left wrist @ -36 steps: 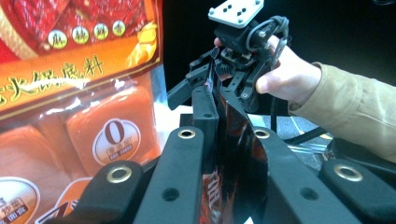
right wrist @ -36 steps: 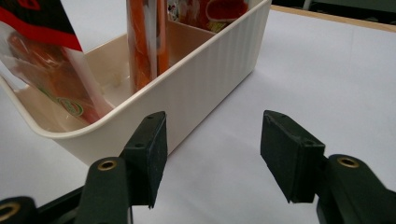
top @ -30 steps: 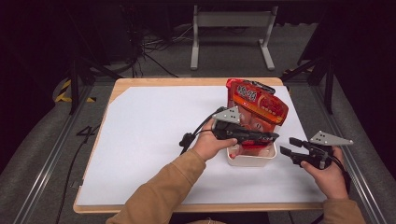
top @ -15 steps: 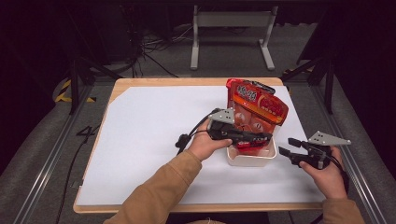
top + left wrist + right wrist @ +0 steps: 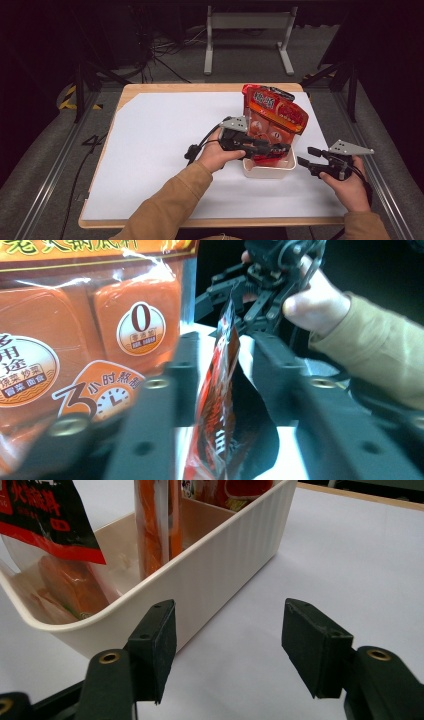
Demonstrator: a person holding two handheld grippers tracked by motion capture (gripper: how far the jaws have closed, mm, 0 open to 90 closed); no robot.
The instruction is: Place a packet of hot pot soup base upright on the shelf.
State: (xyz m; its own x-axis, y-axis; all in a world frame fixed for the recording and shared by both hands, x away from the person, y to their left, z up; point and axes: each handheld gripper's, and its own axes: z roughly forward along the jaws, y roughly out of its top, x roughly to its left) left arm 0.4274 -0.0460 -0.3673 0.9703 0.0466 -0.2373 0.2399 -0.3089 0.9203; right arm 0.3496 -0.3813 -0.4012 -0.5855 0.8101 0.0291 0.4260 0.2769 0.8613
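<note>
Smooth white table (image 5: pixel 150 150), ribbed cream bin (image 5: pixel 267 170), glossy packets (image 5: pixel 272 117), left tool (image 5: pixel 280 148) just parted around a pouch (image 5: pixel 225 405), right tool (image 5: pixel 306 156) agape.

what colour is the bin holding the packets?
Cream-white, with fine vertical ribbing on its wall; the bin shows best in the right gripper view.

1. Wooden table (image 5: pixel 150 89), top covered by white sheet (image 5: pixel 165 145).
2. Grey carpet floor (image 5: pixel 45 165), yellow-black hazard tape (image 5: pixel 67 100) at left.
3. White metal stand (image 5: pixel 247 30) behind the table, loose cables (image 5: pixel 170 47) beside it.
4. Backdrop dark, room dim.
</note>
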